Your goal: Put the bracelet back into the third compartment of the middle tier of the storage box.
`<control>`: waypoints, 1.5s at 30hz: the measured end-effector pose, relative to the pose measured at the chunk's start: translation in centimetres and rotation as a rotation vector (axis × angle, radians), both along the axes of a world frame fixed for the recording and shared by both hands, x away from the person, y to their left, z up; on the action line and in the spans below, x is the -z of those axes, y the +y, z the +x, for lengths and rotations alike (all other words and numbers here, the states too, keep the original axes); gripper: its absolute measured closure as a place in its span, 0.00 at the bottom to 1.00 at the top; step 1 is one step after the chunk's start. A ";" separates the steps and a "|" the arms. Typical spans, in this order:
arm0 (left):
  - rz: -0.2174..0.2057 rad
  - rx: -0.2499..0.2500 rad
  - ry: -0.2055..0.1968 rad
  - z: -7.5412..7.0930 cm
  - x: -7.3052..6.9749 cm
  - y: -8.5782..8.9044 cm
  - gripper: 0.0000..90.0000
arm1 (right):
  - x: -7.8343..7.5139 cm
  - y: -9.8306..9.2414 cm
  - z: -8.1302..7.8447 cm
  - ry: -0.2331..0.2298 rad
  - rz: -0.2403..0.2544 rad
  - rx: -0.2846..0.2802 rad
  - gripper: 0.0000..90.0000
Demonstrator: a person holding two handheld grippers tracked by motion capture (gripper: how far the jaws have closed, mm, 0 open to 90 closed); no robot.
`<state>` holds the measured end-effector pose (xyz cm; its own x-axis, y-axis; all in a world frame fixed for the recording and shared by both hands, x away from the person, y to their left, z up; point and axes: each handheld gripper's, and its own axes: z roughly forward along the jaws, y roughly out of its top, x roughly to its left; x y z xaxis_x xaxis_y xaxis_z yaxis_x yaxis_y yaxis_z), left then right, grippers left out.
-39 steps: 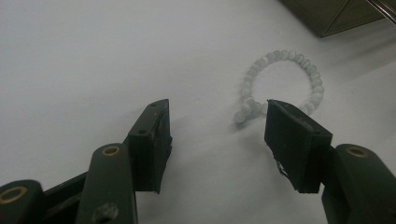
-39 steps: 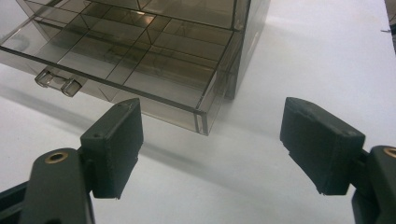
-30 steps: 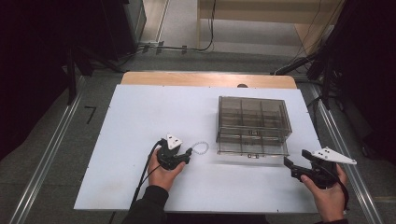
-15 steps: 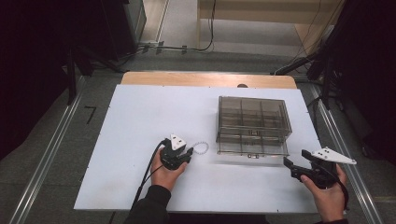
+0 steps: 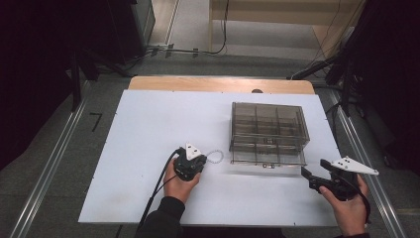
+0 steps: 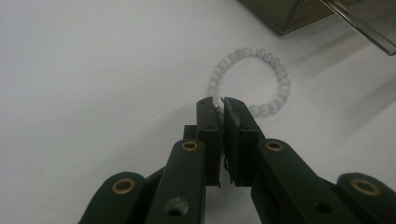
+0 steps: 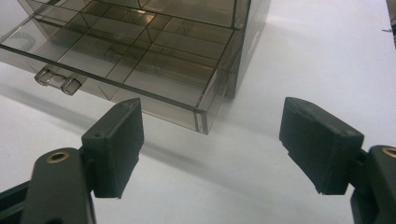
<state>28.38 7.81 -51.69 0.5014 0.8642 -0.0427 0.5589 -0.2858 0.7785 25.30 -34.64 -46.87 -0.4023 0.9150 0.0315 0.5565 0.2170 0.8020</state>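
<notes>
One bead bracelet [image 6: 250,79] lies flat on the white worktop [image 5: 143,129], just left of one smoky clear organizer box [image 5: 268,133] with its one drawer [image 7: 140,70] pulled out. The left gripper [image 6: 221,105] has just been closing; its jaws now meet at the bracelet's near edge, though whether a bead is pinched I cannot tell. The right gripper [image 7: 210,140] hovers near the drawer's corner, jaws wide apart and empty.
</notes>
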 end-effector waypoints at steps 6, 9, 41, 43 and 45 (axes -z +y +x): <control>-0.018 0.015 0.006 -0.2 -0.2 -0.1 0.96 | 0.0 0.1 0.0 -0.001 -0.004 -0.004 0.23; -0.027 0.018 0.004 -0.3 -0.5 0.1 0.96 | 0.0 0.1 0.0 0.001 -0.001 0.001 0.23; -0.158 0.118 -0.117 -1.4 -7.4 -1.9 0.96 | -0.9 1.2 -0.1 -0.040 0.002 -0.030 0.23; -0.163 0.125 -0.121 -1.4 -7.5 -2.2 0.96 | -1.0 1.5 0.0 -0.046 0.000 -0.036 0.23; -0.160 0.132 -0.124 -1.4 -7.7 -2.5 0.96 | -1.1 1.8 0.0 -0.050 0.000 -0.044 0.23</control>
